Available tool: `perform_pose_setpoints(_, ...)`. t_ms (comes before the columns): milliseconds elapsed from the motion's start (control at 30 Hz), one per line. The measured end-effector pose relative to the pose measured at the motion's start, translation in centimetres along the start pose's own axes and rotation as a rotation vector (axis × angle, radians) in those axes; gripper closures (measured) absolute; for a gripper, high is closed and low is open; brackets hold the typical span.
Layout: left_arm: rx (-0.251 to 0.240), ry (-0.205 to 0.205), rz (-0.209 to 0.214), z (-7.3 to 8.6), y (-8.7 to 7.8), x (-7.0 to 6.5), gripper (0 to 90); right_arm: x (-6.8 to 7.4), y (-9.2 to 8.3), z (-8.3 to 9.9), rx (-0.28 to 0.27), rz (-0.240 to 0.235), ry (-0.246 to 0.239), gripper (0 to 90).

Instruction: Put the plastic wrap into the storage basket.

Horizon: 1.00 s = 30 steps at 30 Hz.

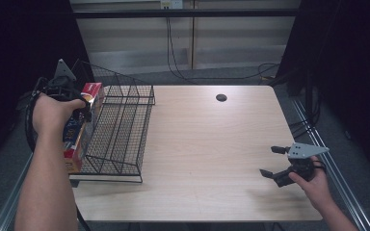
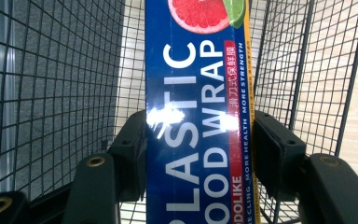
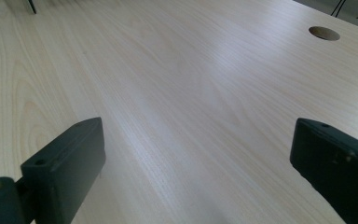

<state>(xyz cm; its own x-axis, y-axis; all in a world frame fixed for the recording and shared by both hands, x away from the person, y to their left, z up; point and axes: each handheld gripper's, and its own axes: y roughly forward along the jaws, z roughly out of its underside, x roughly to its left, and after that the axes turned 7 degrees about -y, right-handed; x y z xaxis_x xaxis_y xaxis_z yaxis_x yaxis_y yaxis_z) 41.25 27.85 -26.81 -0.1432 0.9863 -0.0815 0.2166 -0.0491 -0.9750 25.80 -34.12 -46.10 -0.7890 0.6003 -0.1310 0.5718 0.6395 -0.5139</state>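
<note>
Holding the plastic wrap box [image 1: 80,127] at the left end of the wire rack [image 1: 125,126], your left gripper [image 1: 79,109] has the carry done in the high view, judging by position; release and withdrawal are left, and whether the box already rests on the rack floor you cannot tell from there. Your right gripper [image 1: 274,161] idles over the bare table [image 1: 207,144] at the near right, well apart from the rack, jaws spread. Left gripper view: box [image 2: 196,112] pinched across its narrow faces by both pads [image 2: 130,140], lengthwise away from the camera, mesh [image 2: 56,84] on either side; item is long, slim, blue card, white lettering, red strip, grapefruit picture, glossy glare. Right gripper view: jaws wide, nothing between, pale woodgrain and a cable hole [image 3: 324,32].
</note>
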Motion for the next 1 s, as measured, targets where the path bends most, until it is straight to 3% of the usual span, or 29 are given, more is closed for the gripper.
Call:
perform_pose_setpoints(367, -0.004, -0.009, -0.007, -0.2, 0.7, 0.4, 43.2, 0.1, 0.1, 0.0, 0.005, -0.002, 0.001, 2.9)
perform_pose_setpoints(567, -0.003, -0.051, 0.002, -0.4, 1.2, 0.5, 42.9, 0.0, 0.1, 0.0, 0.009, -0.001, 0.0, 2.9)
perform_pose_setpoints(833, 0.017, -0.054, -0.013, -0.5, 2.0, 0.8, 41.8, 0.1, 0.0, 0.1, 0.007, 0.001, 0.003, 2.9)
perform_pose_setpoints(967, 0.001, -0.07, -0.012, -0.5, 1.9, 0.8, 40.4, 0.0, 0.1, 0.2, 0.01, -0.004, 0.004, 2.9)
perform_pose_setpoints(1000, -0.025, -0.067, -0.009, -0.5, 1.6, 0.7, 40.0, 0.1, 0.1, 0.1, 0.011, 0.0, 0.003, 2.9)
